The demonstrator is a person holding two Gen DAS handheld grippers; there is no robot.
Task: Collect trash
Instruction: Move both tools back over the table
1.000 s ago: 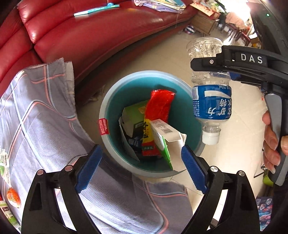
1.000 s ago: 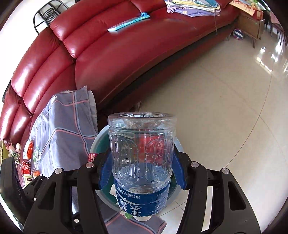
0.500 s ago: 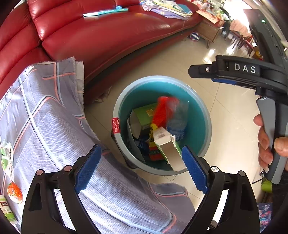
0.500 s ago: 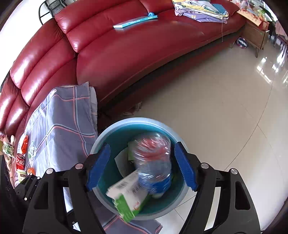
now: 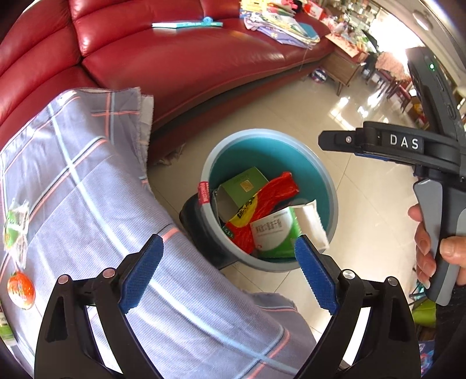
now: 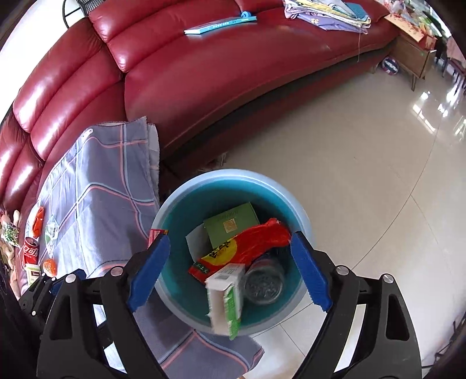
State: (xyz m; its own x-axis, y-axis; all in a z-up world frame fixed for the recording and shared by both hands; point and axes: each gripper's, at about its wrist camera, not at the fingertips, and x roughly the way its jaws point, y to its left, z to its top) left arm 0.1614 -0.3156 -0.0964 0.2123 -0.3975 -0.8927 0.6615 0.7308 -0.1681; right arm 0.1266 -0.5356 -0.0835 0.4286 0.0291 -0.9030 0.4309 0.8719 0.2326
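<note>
I'm holding the right gripper (image 6: 230, 271) over the teal bin (image 6: 171, 204), jaws just opening wide, nothing between them | left gripper (image 5: 230, 272) gaping empty | clear water bottle (image 6: 263, 281) lying inside beside green cartons (image 6: 230, 223) and red wrapper (image 6: 247, 242) | light, crushable, slippery; I'm judging mid-body best.

**Bin on the floor between sofa and cloth-covered desk**

The bin (image 6: 233, 180) stands on the floor (image 6: 364, 175), in front of the sofa (image 6: 204, 81) and just beside the cloth (image 6: 96, 180) draped over the desk to its left. In the bin lie a box (image 6: 231, 224), a wrapper (image 6: 247, 245), a carton (image 6: 227, 297) and a bottle (image 6: 263, 281). A can (image 6: 30, 250) and snack packets (image 5: 20, 287) sit on the cloth. A book (image 6: 218, 24) and folded clothes (image 6: 329, 11) lie on the sofa.
</note>
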